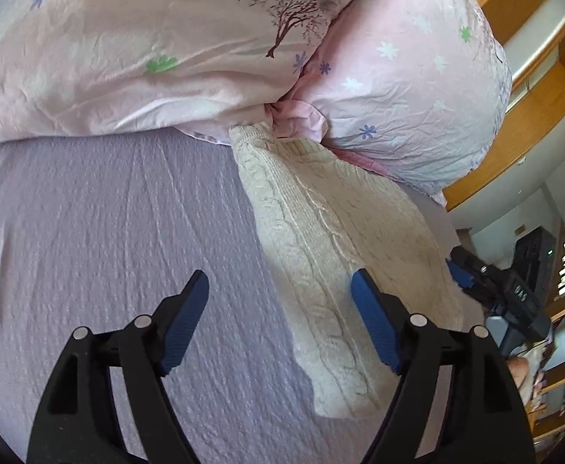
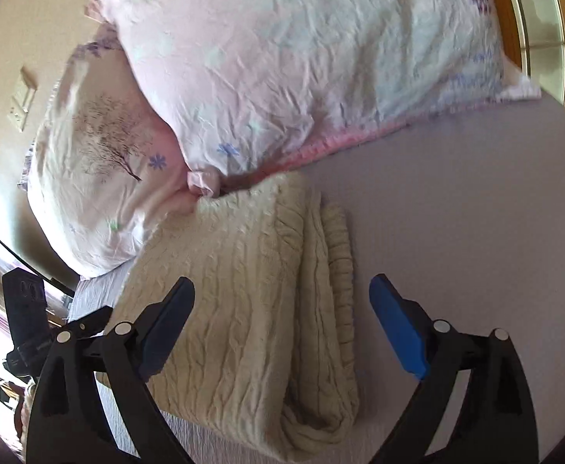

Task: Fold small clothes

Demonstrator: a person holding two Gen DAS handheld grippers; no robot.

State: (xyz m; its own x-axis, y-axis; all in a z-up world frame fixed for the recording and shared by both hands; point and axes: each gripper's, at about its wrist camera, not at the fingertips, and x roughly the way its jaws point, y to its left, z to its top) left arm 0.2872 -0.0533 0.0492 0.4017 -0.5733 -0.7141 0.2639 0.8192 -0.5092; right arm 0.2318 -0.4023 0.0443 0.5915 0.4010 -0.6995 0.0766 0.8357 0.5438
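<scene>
A cream cable-knit sweater [image 1: 332,247] lies folded on the lavender bed sheet [image 1: 108,232], its far end touching the pink pillows. My left gripper [image 1: 280,313] is open and empty just above its near left edge. In the right wrist view the sweater [image 2: 251,309] shows folded layers with a ribbed edge on the right. My right gripper [image 2: 282,324] is open and empty, its jaws spread above the sweater's near part. The right gripper also shows at the sweater's right edge in the left wrist view [image 1: 471,274].
Two pink floral pillows [image 1: 166,46] [image 1: 410,89] lie across the far side of the bed. A wooden bed frame [image 1: 514,147] and shelves stand to the right. The left gripper's body [image 2: 27,321] shows at the left in the right wrist view.
</scene>
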